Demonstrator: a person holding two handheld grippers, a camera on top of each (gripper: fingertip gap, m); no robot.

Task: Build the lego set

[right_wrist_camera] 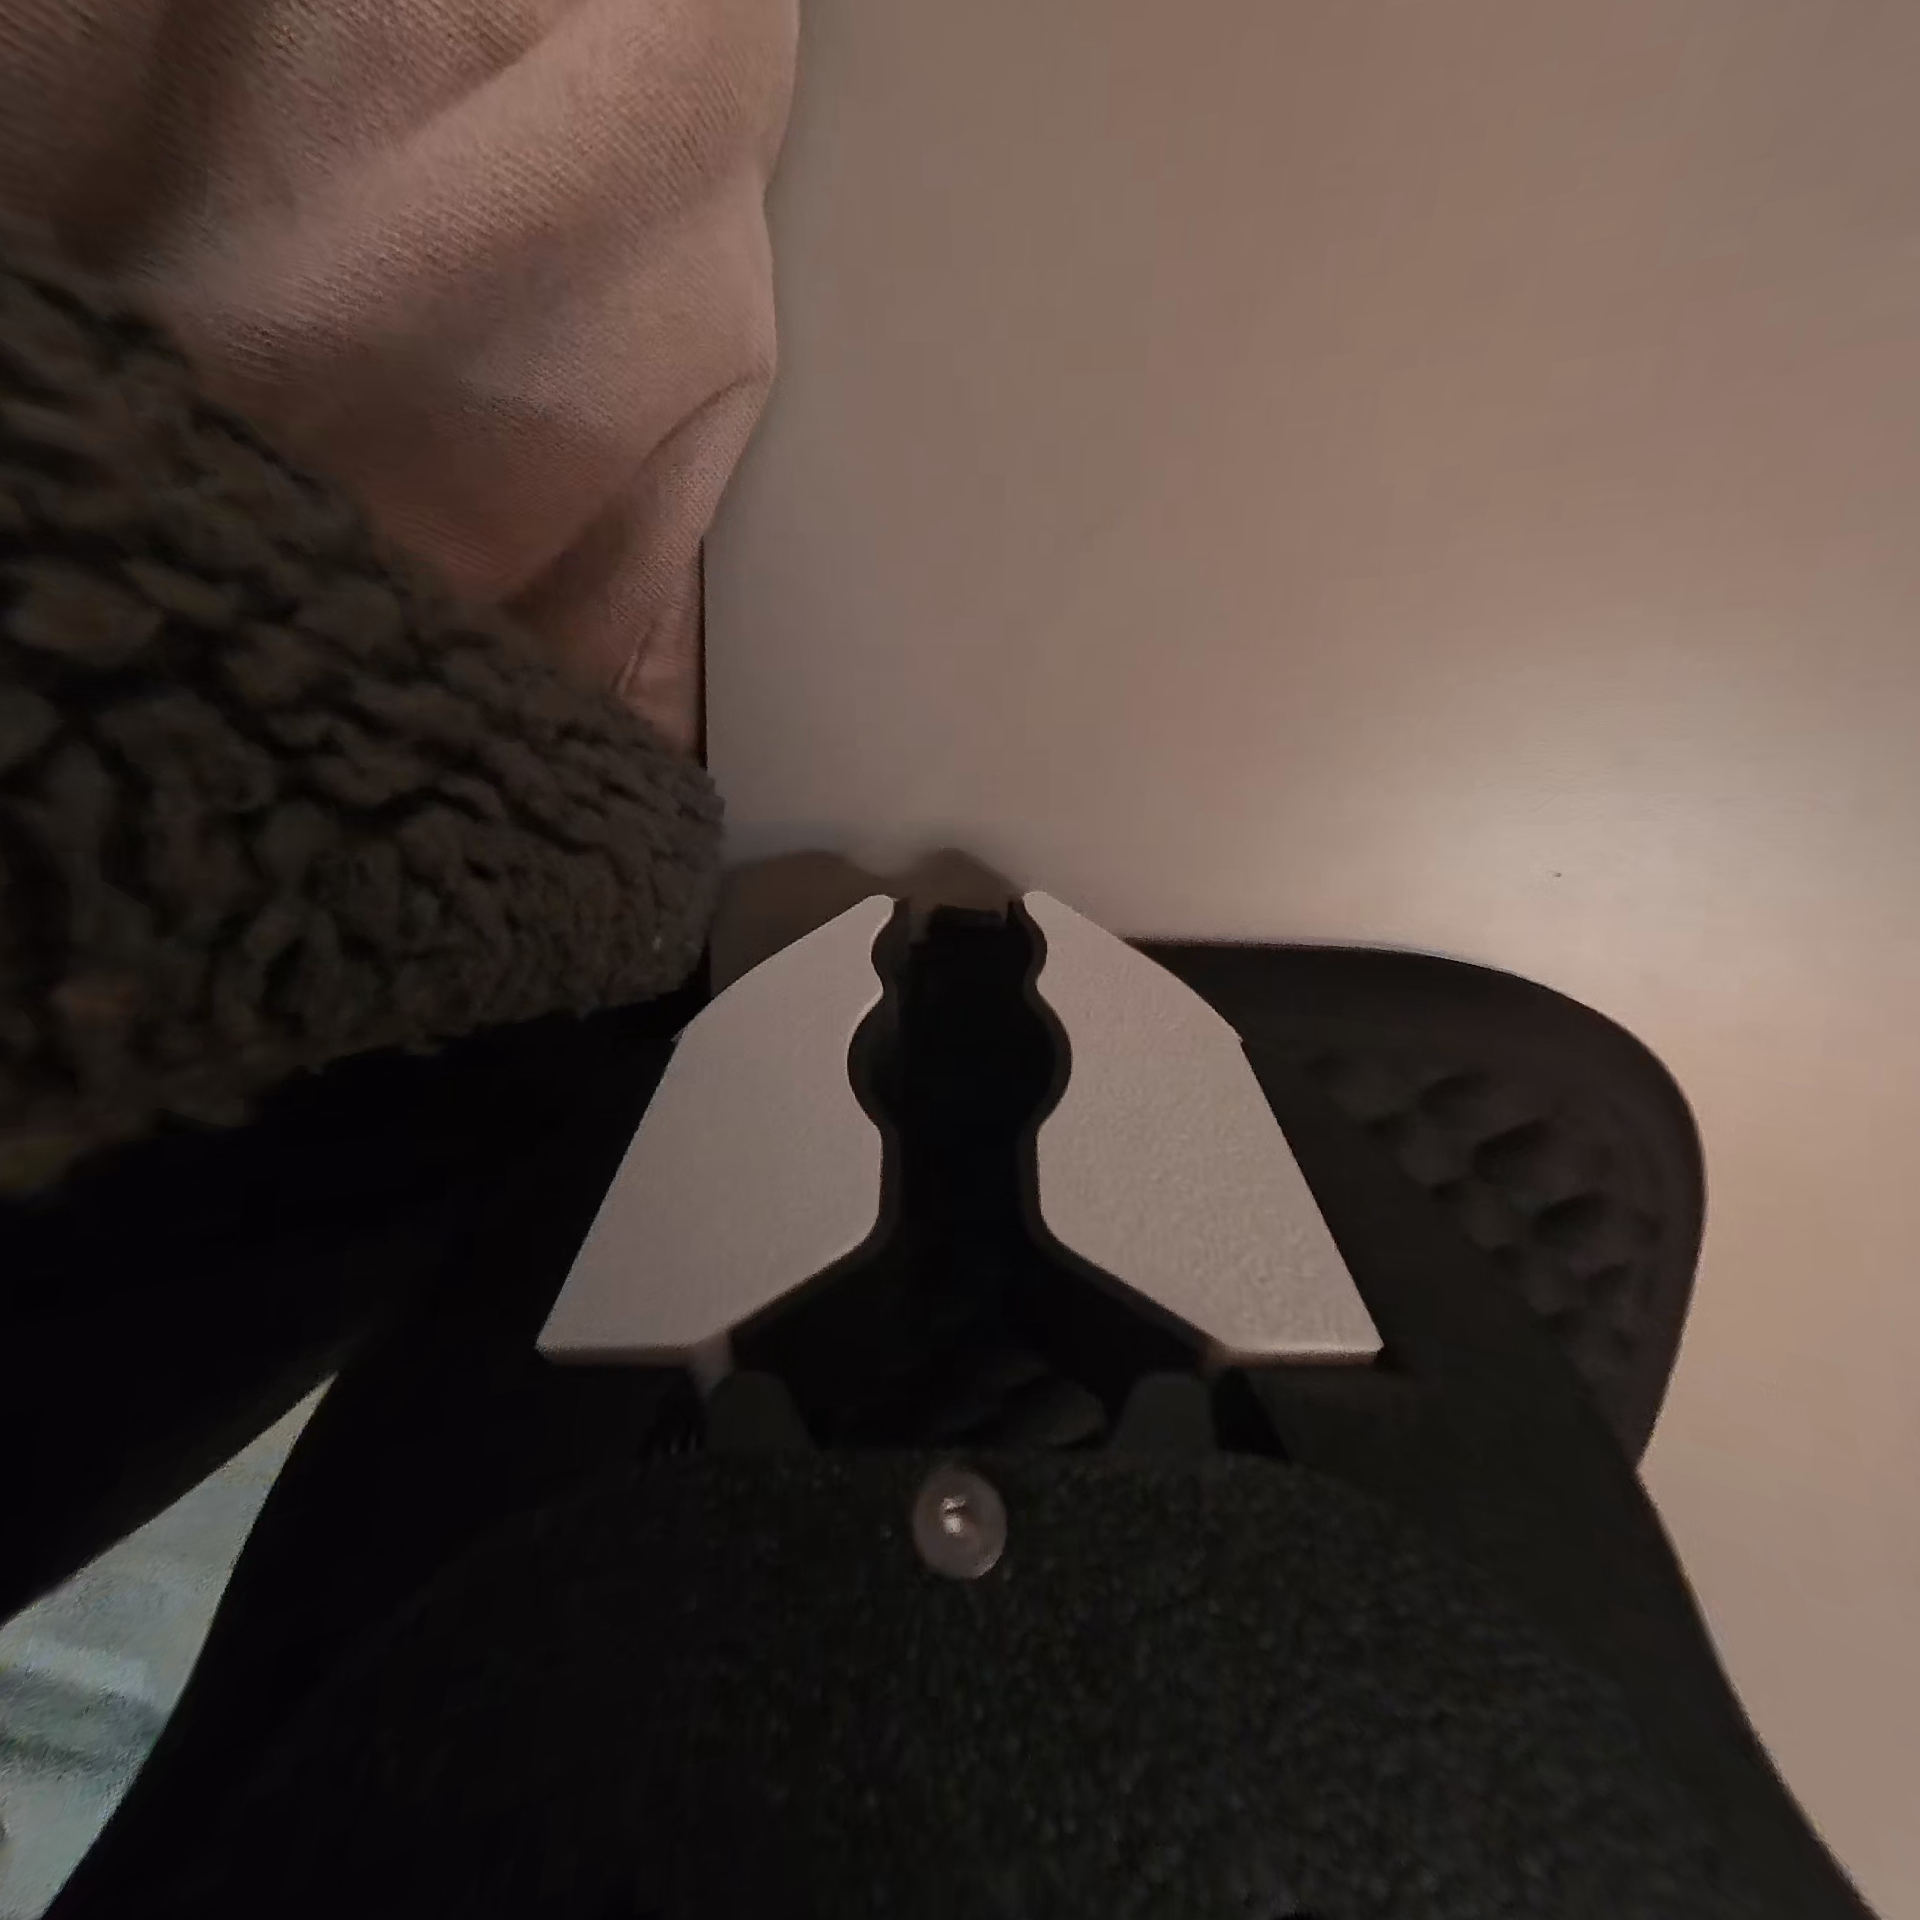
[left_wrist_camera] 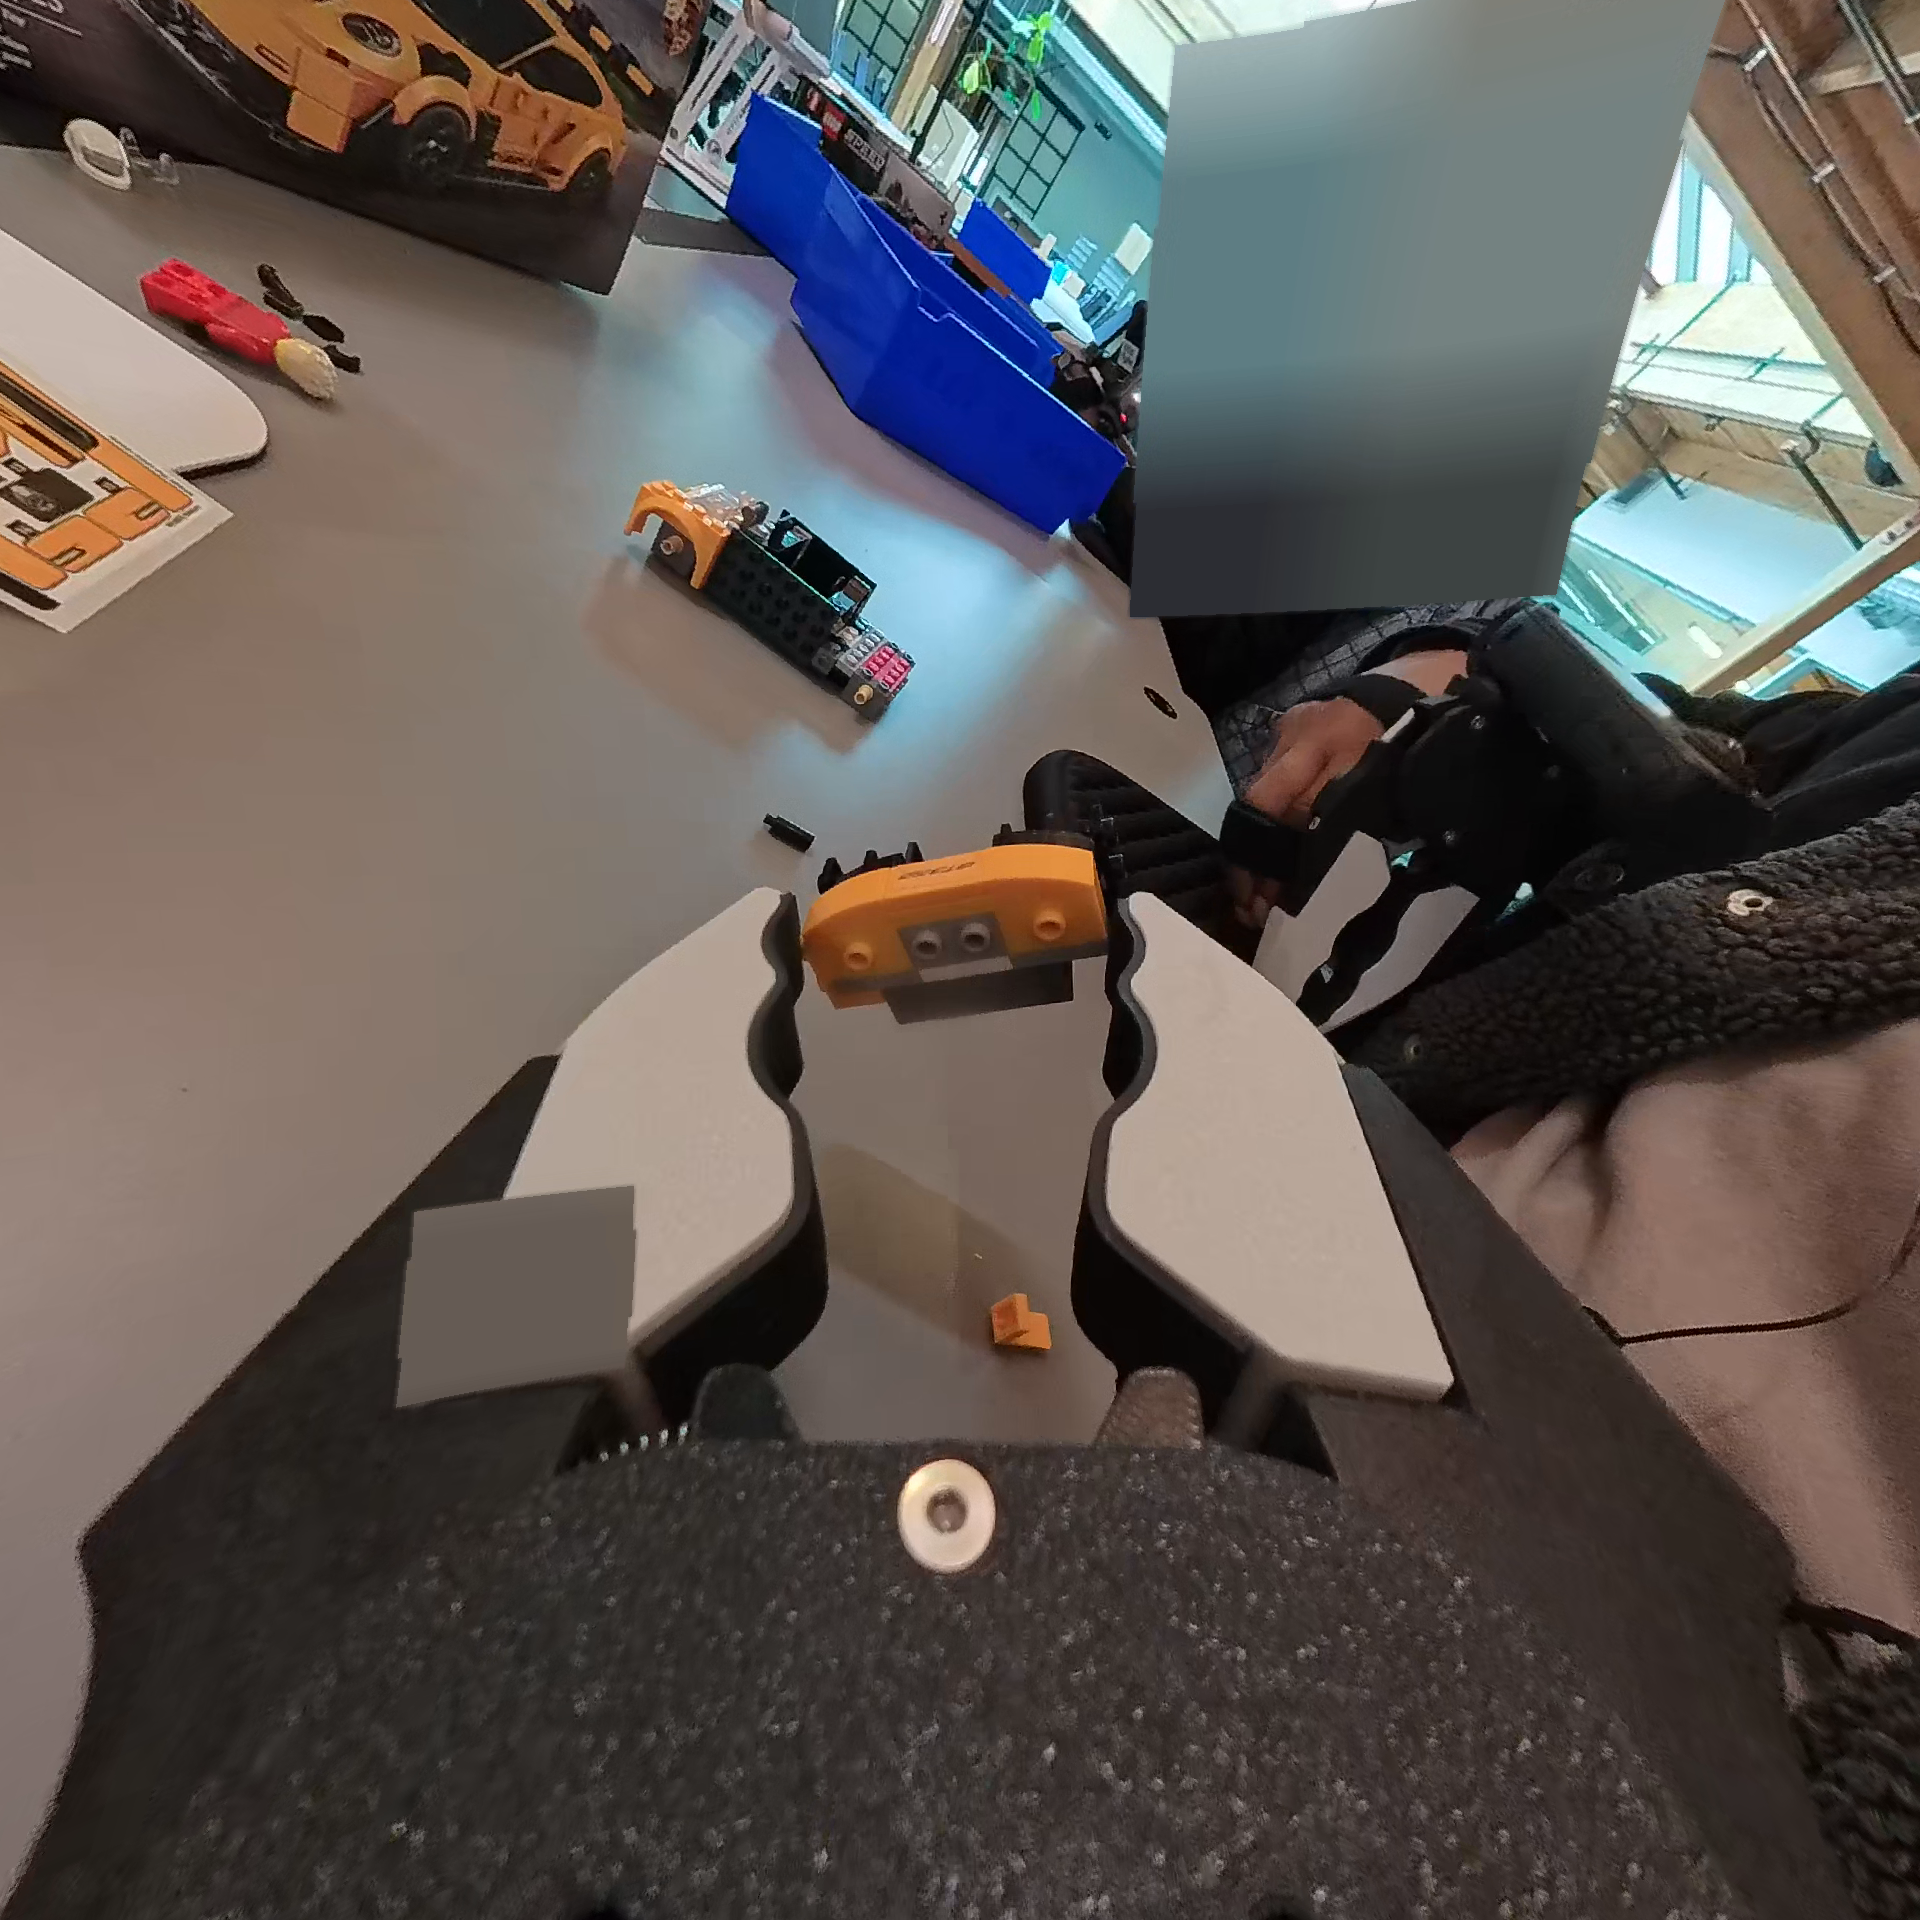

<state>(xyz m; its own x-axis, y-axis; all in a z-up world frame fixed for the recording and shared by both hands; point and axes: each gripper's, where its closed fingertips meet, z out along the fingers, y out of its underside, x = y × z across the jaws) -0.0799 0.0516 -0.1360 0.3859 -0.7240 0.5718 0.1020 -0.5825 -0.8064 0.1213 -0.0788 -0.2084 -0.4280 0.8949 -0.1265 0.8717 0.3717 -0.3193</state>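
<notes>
The left gripper [left_wrist_camera: 951, 935] pinches an orange, rounded lego sub-assembly with a grey studded middle and black parts behind [left_wrist_camera: 951, 920]. Its two light-grey fingers [left_wrist_camera: 686, 1091] press on the two short ends of this piece and hold it above the grey table [left_wrist_camera: 416, 831]. The right gripper [right_wrist_camera: 958, 904] is below the table edge, beside a dark fleece sleeve [right_wrist_camera: 312, 779]. Its fingertips stand nearly together, and something dark sits between them, but I cannot tell if it is a brick or only shadow.

Under the left gripper a small orange lego bracket [left_wrist_camera: 1018, 1325] lies on the table. Beyond the held piece lies a tiny black lego pin [left_wrist_camera: 788, 829]. Farther off is the partly built car chassis, black with an orange wheel arch and a pink plate at its near end [left_wrist_camera: 774, 597]. Well apart, at the far left, are red lego bricks [left_wrist_camera: 213, 307], a sticker sheet [left_wrist_camera: 83, 509] and the box of the set [left_wrist_camera: 343, 94]; blue plastic bins [left_wrist_camera: 935, 343] stand behind.

I judge the grip risky, because the fingers touch only the curved ends. If the piece is pushed down on the chassis at a tilt, it may rotate out of the fingers or break apart. The chassis is free on the smooth table and may slide, since the right gripper is not near it.
</notes>
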